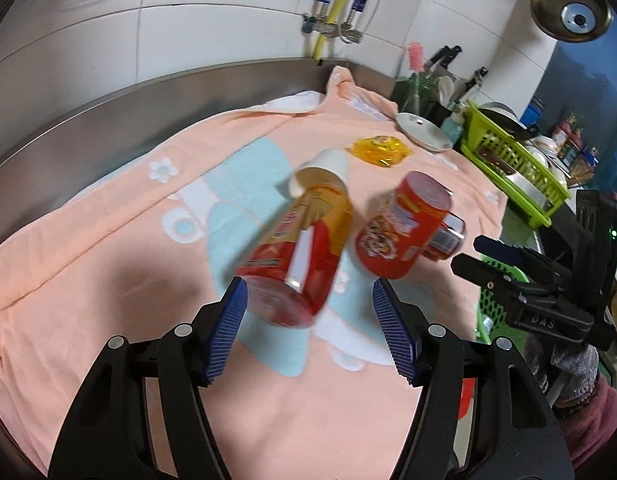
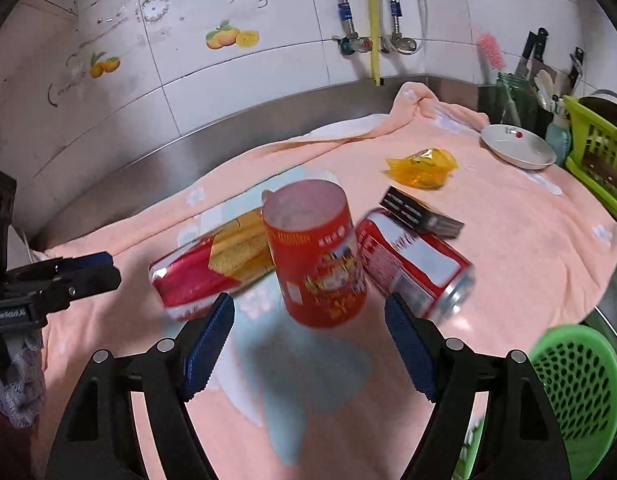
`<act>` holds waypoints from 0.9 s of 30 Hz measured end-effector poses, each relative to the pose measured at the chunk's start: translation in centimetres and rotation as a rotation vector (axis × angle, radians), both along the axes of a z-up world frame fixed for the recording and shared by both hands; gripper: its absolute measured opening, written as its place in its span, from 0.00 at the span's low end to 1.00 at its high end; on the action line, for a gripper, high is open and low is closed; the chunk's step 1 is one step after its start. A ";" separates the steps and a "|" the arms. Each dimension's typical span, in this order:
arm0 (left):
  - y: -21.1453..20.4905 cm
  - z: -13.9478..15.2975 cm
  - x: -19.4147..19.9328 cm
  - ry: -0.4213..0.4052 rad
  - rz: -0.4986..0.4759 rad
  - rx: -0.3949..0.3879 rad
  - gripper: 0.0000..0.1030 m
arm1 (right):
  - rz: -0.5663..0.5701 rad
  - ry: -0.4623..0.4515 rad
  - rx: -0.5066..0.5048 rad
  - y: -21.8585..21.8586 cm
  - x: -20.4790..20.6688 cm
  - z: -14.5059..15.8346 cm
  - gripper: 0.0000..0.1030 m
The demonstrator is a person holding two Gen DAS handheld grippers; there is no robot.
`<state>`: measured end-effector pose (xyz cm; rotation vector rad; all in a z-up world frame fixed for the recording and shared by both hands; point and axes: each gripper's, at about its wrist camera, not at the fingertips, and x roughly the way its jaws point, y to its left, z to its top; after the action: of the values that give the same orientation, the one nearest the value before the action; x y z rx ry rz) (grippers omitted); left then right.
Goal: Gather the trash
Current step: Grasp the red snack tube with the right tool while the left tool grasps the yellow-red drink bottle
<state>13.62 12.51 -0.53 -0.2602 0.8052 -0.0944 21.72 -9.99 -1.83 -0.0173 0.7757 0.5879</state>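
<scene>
Peach towel (image 2: 508, 264) covered the bench, with two red cans (image 2: 212, 268) (image 2: 416, 264), a red cup (image 2: 316, 256) and a yellow wrapper (image 2: 422, 168) mid-bench. Left claw (image 1: 308, 332) and right claw (image 2: 310, 352) both gaped wide, holding nothing.

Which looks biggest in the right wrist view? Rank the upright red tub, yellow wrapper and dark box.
1. Upright red tub, though it is nearest the camera.
2. Yellow wrapper and dark box look alike; unranked.
</scene>
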 end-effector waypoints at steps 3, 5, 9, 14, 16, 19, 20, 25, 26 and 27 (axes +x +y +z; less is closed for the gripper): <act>0.8 -0.3 0.5 0.008 0.007 0.001 0.63 | 0.007 -0.010 -0.009 1.0 1.1 -0.3 0.73; 1.0 -0.5 0.8 0.013 0.006 0.002 0.63 | 0.005 -0.013 -0.016 1.7 1.8 -0.4 0.73; 0.8 -0.8 1.7 0.019 -0.004 0.029 0.63 | 0.000 -0.035 -0.045 3.1 3.2 -0.7 0.73; 0.2 -1.1 3.1 0.028 -0.027 0.072 0.66 | 0.003 -0.052 -0.096 4.6 4.4 -1.6 0.73; -0.1 -1.2 3.7 0.036 -0.040 0.084 0.66 | 0.004 -0.055 -0.101 4.7 4.7 -1.8 0.72; -0.4 -1.4 4.5 0.045 -0.049 0.103 0.66 | 0.003 -0.054 -0.103 4.7 5.1 -2.1 0.72; -0.5 -1.5 4.7 0.048 -0.052 0.110 0.66 | 0.004 -0.050 -0.102 4.7 5.1 -2.2 0.72; -1.0 -1.8 5.8 0.064 -0.076 0.122 0.66 | -0.001 -0.051 -0.102 4.8 5.6 -2.4 0.70; -1.0 -1.9 6.1 0.069 -0.082 0.120 0.66 | -0.002 -0.051 -0.105 4.9 5.7 -2.5 0.68; -1.1 -1.9 6.3 0.073 -0.083 0.122 0.66 | -0.005 -0.052 -0.108 4.9 5.7 -2.5 0.63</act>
<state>19.90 11.37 -2.45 -0.1155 0.8909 -0.1144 27.47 -5.10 -4.35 -0.1293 0.7562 0.5387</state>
